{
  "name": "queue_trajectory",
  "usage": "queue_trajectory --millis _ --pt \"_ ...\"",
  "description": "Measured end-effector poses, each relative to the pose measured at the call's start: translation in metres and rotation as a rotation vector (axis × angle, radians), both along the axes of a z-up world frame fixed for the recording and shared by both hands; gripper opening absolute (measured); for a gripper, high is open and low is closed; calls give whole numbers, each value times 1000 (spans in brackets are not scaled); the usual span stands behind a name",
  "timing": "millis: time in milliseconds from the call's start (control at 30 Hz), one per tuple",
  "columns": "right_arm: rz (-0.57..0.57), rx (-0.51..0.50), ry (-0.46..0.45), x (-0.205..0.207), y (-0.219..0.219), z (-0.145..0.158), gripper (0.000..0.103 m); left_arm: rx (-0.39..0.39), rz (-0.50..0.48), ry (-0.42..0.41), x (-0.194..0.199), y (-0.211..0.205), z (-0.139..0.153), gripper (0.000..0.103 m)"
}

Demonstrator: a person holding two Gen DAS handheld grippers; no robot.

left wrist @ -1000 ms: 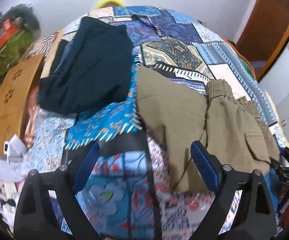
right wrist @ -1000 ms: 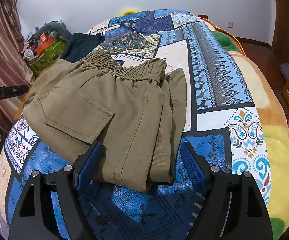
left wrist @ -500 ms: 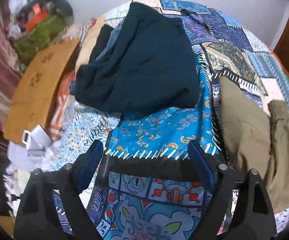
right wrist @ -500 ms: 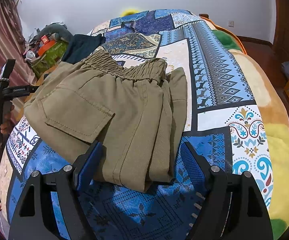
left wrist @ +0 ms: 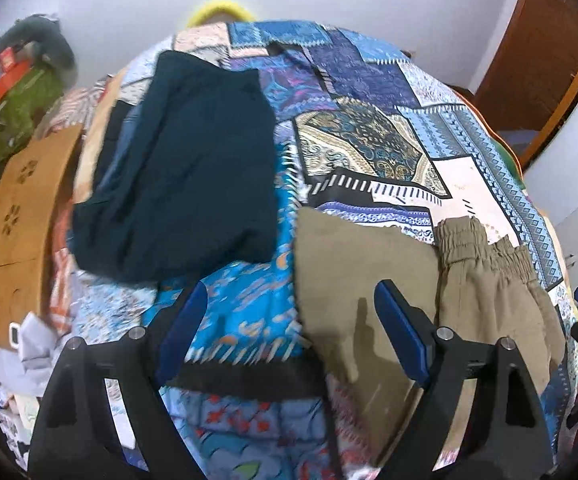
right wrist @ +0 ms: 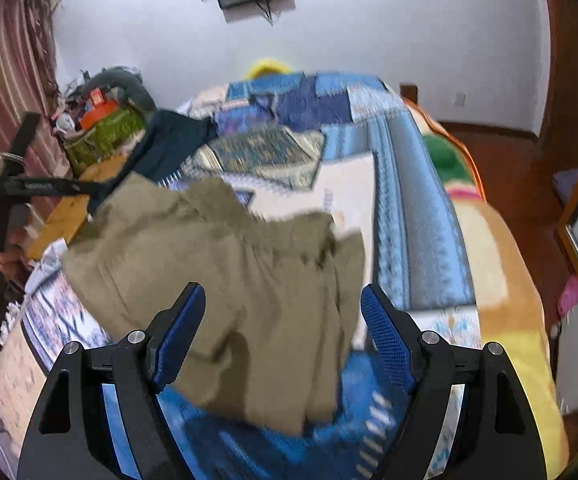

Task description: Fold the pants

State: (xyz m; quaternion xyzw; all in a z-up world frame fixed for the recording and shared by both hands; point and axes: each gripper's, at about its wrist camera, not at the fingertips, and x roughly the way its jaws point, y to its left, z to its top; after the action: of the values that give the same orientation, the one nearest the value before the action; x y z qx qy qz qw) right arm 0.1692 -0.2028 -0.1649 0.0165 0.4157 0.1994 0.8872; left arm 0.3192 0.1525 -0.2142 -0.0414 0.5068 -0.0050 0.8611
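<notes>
Left tool [left wrist: 293, 332] swung back toward one khaki pants [right wrist: 225, 280]; both tools [right wrist: 281, 336] gape wide, holding nothing.

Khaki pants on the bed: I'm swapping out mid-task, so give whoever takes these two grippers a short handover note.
Left gripper: open, empty, above the bedspread at the pants' edge.
Right gripper: open, empty, above the pants.
Khaki pants: lying folded in a compact stack on the bed, elastic waistband toward the far side. A dark garment lies separately beside them.
Done: the folds appear made.
Left: probably only a final check or tidying; the right view is blurred, so confirm the edges.
</notes>
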Motion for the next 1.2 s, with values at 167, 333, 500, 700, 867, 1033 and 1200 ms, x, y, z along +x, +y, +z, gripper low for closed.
queue_trajectory --millis 167,333,500,700,867,1033,1200 --pt "110 0 67 14 33 -19 70 43 -20 101 33 -3 -32 84" --pt "150 -6 135 14 43 -42 65 183 25 120 45 13 -48 83" --pt "149 0 138 11 40 -43 66 149 94 124 41 40 -47 78" --pt "142 6 136 11 40 -41 67 39 25 41 5 27 -18 78" --pt "131 3 133 9 41 -41 67 33 -7 44 -19 12 -23 79" --pt "123 -8 128 5 38 -37 67 27 38 86 -36 23 -37 83" --pt "105 -8 127 -3 27 -31 67 89 67 49 -54 28 -19 82"
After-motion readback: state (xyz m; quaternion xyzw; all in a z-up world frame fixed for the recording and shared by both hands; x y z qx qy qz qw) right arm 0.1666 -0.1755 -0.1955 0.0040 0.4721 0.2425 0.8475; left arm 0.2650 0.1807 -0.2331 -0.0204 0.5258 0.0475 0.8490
